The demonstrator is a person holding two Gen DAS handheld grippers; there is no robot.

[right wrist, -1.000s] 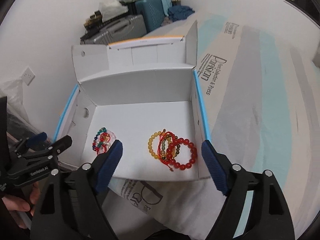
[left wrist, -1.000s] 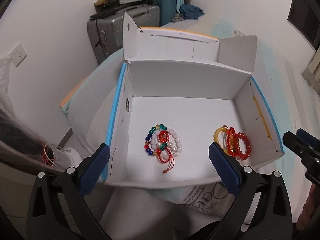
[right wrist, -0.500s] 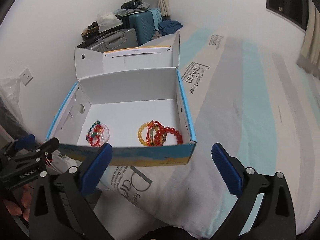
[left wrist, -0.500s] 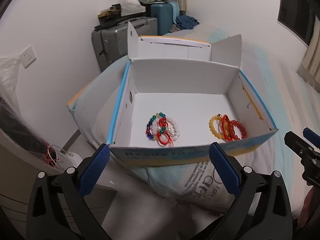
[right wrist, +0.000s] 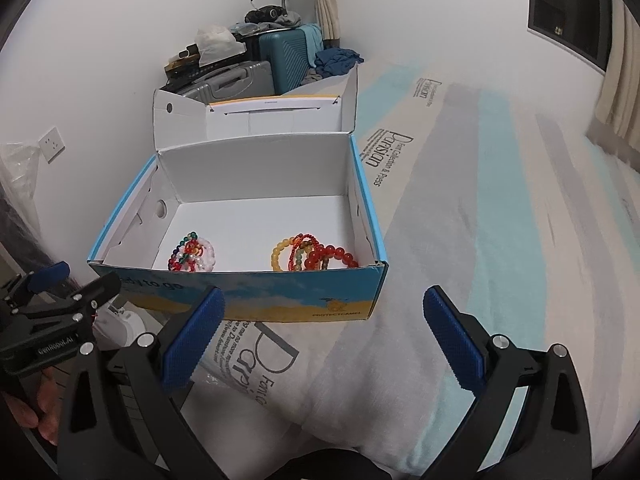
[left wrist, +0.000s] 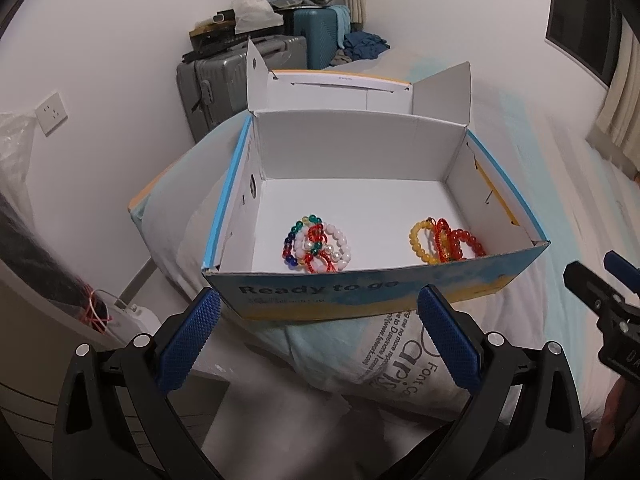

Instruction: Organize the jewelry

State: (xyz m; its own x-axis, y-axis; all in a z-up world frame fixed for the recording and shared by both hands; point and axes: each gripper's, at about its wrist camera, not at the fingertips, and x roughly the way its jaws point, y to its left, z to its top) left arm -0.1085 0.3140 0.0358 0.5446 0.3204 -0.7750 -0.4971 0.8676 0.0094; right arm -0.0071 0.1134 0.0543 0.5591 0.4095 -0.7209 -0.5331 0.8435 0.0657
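Observation:
An open white cardboard box (left wrist: 360,296) with a blue printed front stands on the bed; it also shows in the right wrist view (right wrist: 256,292). Inside lie two heaps of bead bracelets: a mixed pile of white, blue, green and red beads (left wrist: 316,246) (right wrist: 192,254) on the left, and a pile of yellow, orange and red beads (left wrist: 444,242) (right wrist: 312,254) on the right. My left gripper (left wrist: 320,336) is open and empty, in front of the box. My right gripper (right wrist: 324,336) is open and empty, in front of the box's right corner.
The box's lid (left wrist: 340,88) stands upright behind it. The bed (right wrist: 500,240) with striped plastic-wrapped bedding stretches to the right. Suitcases (left wrist: 236,76) with clutter stand against the far wall. A wall socket (left wrist: 50,112) is at the left.
Both grippers have drawn back and down from above the box, so its front wall now hides part of the bracelets. Both stay open and empty.

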